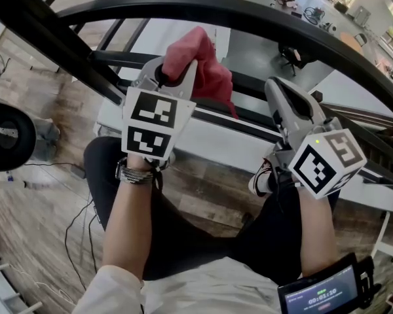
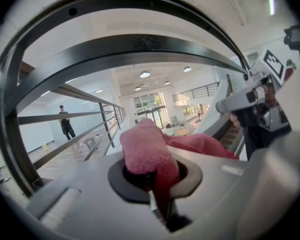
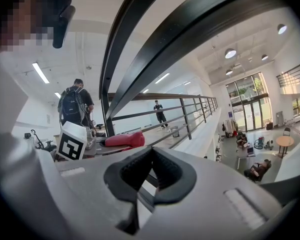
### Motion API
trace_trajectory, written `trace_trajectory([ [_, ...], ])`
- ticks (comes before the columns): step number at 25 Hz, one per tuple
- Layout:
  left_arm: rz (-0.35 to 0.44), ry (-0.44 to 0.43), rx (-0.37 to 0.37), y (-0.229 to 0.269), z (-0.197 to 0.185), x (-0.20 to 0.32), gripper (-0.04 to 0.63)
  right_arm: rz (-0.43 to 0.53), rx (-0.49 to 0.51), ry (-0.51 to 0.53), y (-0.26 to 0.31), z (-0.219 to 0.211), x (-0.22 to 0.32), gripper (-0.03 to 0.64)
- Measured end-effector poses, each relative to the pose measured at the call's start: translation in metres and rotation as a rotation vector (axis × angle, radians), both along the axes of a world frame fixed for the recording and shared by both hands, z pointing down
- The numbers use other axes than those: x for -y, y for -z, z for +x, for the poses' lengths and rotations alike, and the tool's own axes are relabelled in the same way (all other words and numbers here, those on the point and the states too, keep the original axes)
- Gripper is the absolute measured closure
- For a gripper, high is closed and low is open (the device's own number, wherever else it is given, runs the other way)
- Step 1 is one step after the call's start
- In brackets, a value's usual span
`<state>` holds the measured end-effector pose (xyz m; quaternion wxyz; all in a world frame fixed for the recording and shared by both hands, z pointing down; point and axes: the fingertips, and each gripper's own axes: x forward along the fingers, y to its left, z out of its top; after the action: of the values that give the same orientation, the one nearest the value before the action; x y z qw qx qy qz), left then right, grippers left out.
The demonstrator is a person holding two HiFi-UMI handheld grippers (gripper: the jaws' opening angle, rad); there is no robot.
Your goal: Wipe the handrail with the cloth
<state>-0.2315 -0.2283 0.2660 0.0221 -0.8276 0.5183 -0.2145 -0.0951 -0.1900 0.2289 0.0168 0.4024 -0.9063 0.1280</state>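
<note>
A red-pink cloth (image 1: 203,61) bunches out of my left gripper (image 1: 175,77), whose jaws are shut on it just below the black curved handrail (image 1: 249,17). In the left gripper view the cloth (image 2: 147,149) fills the jaw gap of the left gripper (image 2: 152,176), with the handrail (image 2: 140,54) arching above and apart from it. My right gripper (image 1: 280,90) sits to the right, under the same rail, and holds nothing. Its dark pads (image 3: 135,171) meet, so the right gripper (image 3: 151,173) is shut. The handrail (image 3: 190,26) crosses overhead, and the cloth (image 3: 125,140) shows at the left.
Lower rails (image 1: 111,77) run beneath the top rail, over a drop to a floor below. Cables (image 1: 72,227) trail on the wooden floor by my legs. A black round object (image 1: 6,136) sits at the left. People stand far along the railing (image 3: 160,111).
</note>
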Motion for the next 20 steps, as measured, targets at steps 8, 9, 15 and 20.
trace_trajectory([
  [8,0.015,0.033,-0.015,-0.001,-0.015,0.0,0.563,0.0,-0.004,0.011,-0.001,-0.008,-0.002,0.615],
  [9,0.016,0.035,-0.015,-0.001,-0.016,0.0,0.563,0.0,-0.006,0.011,-0.002,-0.008,-0.002,0.615],
  [15,0.018,0.048,-0.02,-0.003,-0.026,0.0,0.563,-0.003,-0.012,0.012,-0.004,-0.014,-0.002,0.615],
  [20,0.023,0.074,-0.023,-0.004,-0.039,0.002,0.563,-0.004,-0.012,0.016,-0.005,-0.019,-0.001,0.615],
])
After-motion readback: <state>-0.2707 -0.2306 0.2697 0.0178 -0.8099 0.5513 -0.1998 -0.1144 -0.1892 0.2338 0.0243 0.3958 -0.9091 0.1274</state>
